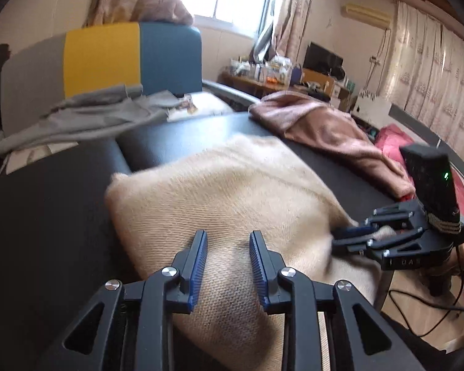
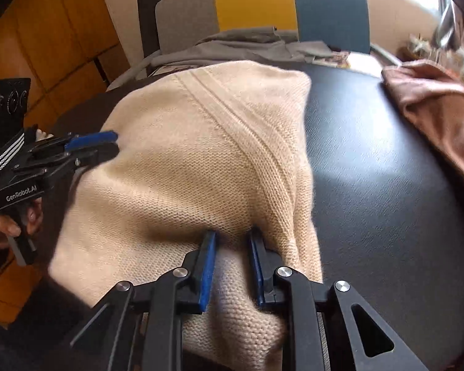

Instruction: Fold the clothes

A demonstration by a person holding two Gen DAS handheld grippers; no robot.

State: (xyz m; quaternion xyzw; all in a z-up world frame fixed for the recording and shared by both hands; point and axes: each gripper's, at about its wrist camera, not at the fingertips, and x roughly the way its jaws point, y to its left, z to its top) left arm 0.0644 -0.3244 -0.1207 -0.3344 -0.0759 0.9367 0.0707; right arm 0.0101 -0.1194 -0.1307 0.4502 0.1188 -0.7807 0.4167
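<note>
A beige knit sweater [image 1: 232, 179] [image 2: 201, 142] lies bunched on a black table [image 1: 46, 216] [image 2: 371, 154]. My left gripper [image 1: 228, 236] sits at the sweater's near left edge with a fold of knit between its blue pads; the right wrist view shows the left gripper [image 2: 116, 146] from the side, pinching that edge. My right gripper [image 2: 233, 233] is shut on a raised fold at the sweater's near right side. In the left wrist view the right gripper [image 1: 335, 238] has beige cloth between its fingers.
A brown garment [image 1: 324, 130] [image 2: 433, 102] lies on the table's far right. A grey garment [image 1: 92, 114] [image 2: 247, 46] drapes over the seat of a grey, yellow and blue chair [image 1: 102, 55] [image 2: 253, 0] behind the table. A hand [image 2: 3, 225] holds the left gripper's handle.
</note>
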